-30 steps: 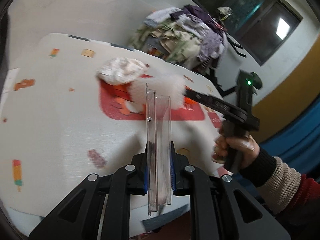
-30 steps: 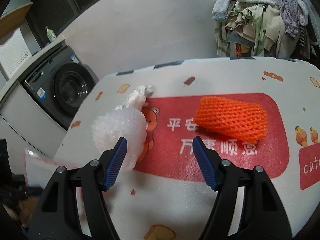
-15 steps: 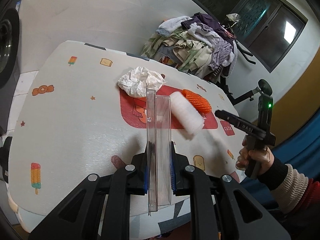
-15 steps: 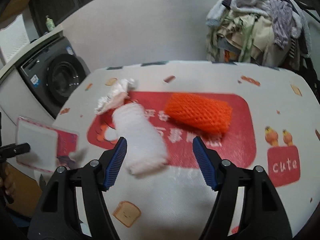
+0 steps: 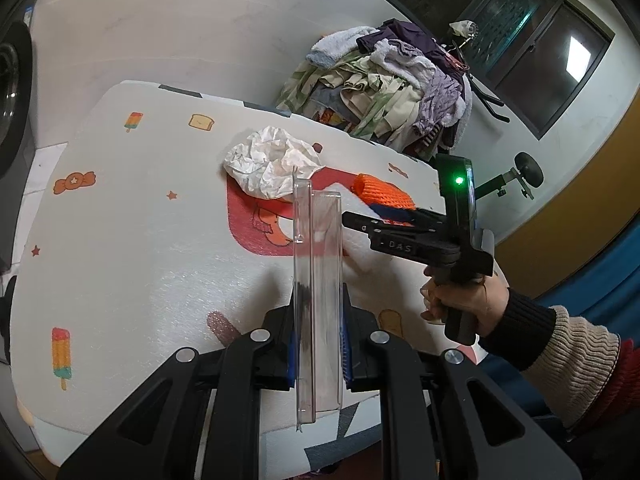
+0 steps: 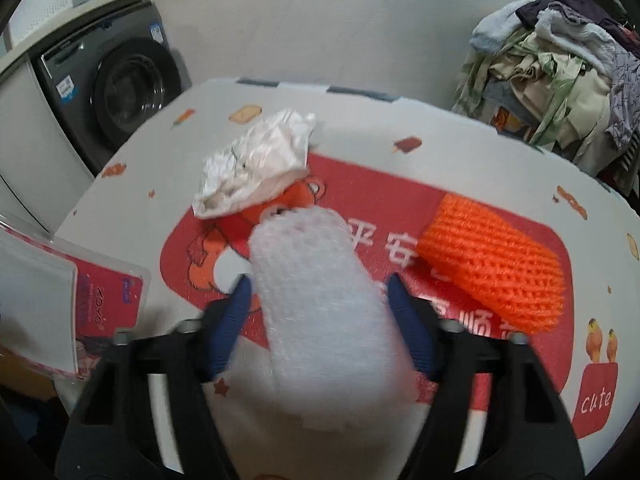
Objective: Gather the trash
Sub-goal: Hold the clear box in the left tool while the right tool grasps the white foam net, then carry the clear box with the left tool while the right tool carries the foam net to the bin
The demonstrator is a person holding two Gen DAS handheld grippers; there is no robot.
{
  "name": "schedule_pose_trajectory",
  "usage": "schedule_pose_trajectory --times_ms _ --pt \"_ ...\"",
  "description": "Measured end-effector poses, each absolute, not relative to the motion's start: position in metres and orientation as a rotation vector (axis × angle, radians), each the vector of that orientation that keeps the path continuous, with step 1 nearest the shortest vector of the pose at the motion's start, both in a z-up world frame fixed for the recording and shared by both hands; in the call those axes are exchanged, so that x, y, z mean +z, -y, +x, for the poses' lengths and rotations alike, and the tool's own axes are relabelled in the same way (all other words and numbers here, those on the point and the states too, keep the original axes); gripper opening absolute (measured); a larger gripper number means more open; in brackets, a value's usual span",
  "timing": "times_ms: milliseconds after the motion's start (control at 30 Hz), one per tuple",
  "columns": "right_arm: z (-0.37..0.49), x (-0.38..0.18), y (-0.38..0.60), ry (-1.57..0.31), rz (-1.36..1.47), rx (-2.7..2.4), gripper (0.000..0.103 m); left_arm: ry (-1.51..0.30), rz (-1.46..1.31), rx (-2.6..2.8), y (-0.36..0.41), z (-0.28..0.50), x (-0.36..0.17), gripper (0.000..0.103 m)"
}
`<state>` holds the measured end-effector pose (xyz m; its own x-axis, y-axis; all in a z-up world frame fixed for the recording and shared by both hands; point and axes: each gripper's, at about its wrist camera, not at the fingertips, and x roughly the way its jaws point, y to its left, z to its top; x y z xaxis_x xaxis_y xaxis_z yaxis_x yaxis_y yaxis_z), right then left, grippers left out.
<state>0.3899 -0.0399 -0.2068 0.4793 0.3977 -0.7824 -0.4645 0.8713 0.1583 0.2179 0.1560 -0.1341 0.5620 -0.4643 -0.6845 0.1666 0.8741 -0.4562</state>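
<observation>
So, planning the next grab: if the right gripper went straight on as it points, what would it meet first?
The white foam net sleeve, already lying between the right gripper's open jaws; depth looks close, though blurred.

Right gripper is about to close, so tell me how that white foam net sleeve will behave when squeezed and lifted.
The white foam net sleeve looks puffy and open-meshed, so it will probably squash between the right gripper fingers. It likely weighs little for its bulk. Its rounded tube shape might roll on the table if nudged sideways.
</observation>
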Motion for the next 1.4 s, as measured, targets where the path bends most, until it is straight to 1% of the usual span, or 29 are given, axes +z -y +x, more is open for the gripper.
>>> schedule_pose_trajectory --times_ms 33,100,133,200,500,867,1200,1400 --pt "0.386 -0.206 0.043 -0.932 -0.07 0.534 0.041 -0.904 -0.362 -0.383 -0.155 0.217 -0.134 0.016" --pt "0.376 -0.204 0.05 -0.917 -0.07 0.541 0.034 -0.907 -0.357 -0.39 -0.152 0.216 -0.133 0.016" --pt "0.371 -0.202 0.054 -0.91 -0.065 0.54 0.032 -0.909 -0.354 -0.394 -0.15 0.214 -0.133 0.016" --pt "0.359 -0.195 0.067 -0.893 -0.025 0.543 0.03 -0.911 -0.352 -0.402 -0.146 0.212 -0.133 0.016" --pt "0.286 -0.161 0.123 -0.789 0.117 0.564 0.03 -0.927 -0.318 -0.462 -0.113 0.181 -0.121 0.016" --pt "0.186 -0.152 0.184 -0.691 0.258 0.537 0.03 -0.973 -0.206 -0.586 -0.055 0.116 -0.117 0.016" --pt "0.112 -0.168 0.211 -0.671 0.337 0.532 0.029 -1.07 -0.142 -0.622 -0.012 0.056 -0.157 0.016" --pt "0.087 -0.181 0.222 -0.678 0.367 0.524 0.029 -1.156 -0.071 -0.623 0.003 0.038 -0.193 0.016"
